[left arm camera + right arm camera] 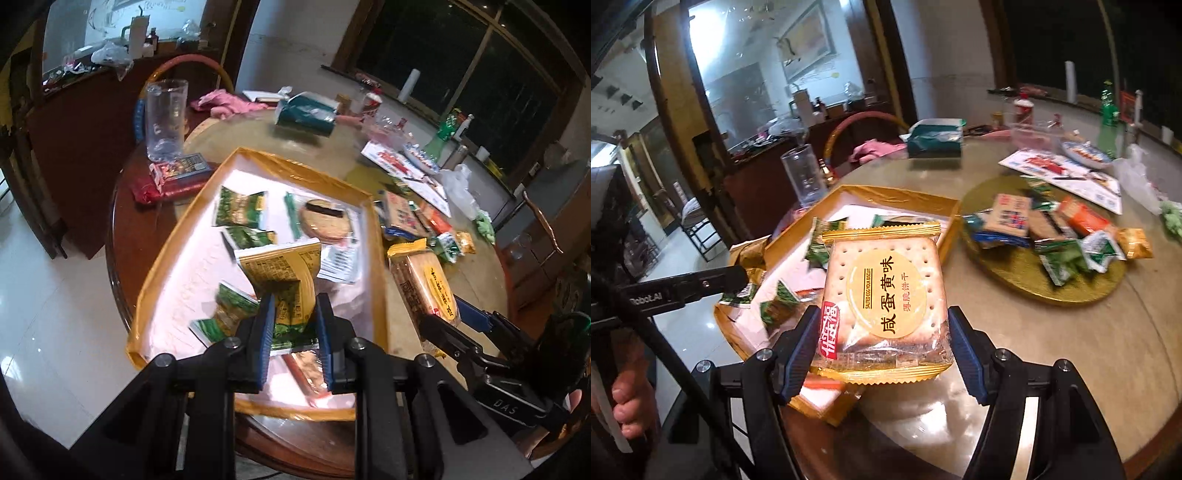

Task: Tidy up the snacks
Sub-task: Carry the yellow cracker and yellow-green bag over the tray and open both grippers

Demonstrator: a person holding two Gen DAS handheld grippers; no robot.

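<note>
My left gripper is shut on a yellow-green snack packet and holds it above the gold-rimmed tray, which holds several green packets and a round cracker pack. My right gripper is shut on a salted egg yolk biscuit pack, held over the table beside the tray. That pack also shows in the left wrist view. A pile of loose snacks lies on a round gold board to the right.
A tall clear glass and a red packet stand left of the tray. A teal tissue box, papers, a green bottle and plastic bags lie farther back on the round table.
</note>
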